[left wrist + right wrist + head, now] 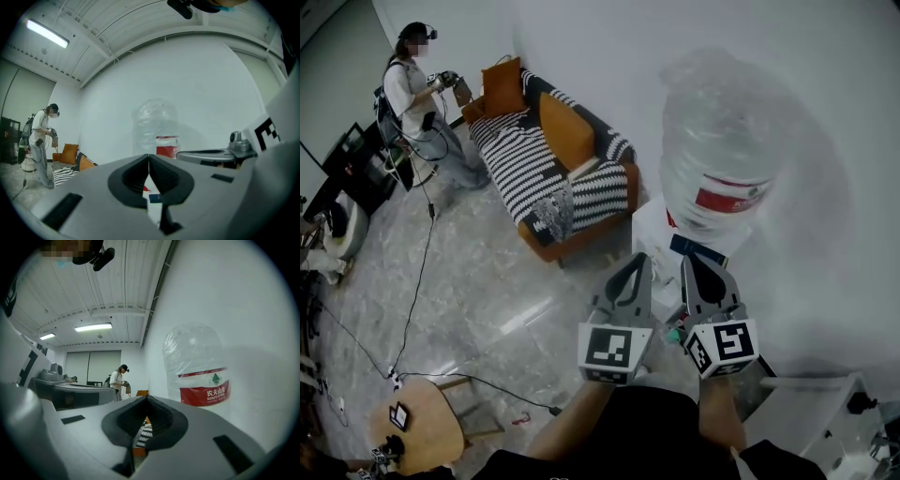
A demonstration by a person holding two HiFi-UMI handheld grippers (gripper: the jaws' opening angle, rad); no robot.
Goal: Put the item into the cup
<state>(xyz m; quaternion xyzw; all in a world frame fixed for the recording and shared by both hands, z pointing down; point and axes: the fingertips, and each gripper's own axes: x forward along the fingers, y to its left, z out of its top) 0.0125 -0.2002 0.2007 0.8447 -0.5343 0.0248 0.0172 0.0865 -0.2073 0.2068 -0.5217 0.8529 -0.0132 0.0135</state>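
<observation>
No cup and no loose item can be made out in any view. My left gripper (pixel 639 260) and right gripper (pixel 690 261) are held side by side in front of me, tips pointing at a white water dispenser (pixel 649 234). Both are shut with nothing between the jaws: the left gripper (pixel 149 157) shows its pads meeting at the tip, and so does the right gripper (pixel 147 397). A big clear water bottle (pixel 720 141) with a red label stands on the dispenser, just beyond the tips; the bottle (pixel 197 364) fills the right of the right gripper view.
A striped sofa (pixel 553 178) with orange cushions stands along the wall to the left. Another person (pixel 414 94) stands beyond it. A round wooden stool (pixel 417 424) and cables (pixel 417 272) are on the marble floor. A white wall is right behind the bottle.
</observation>
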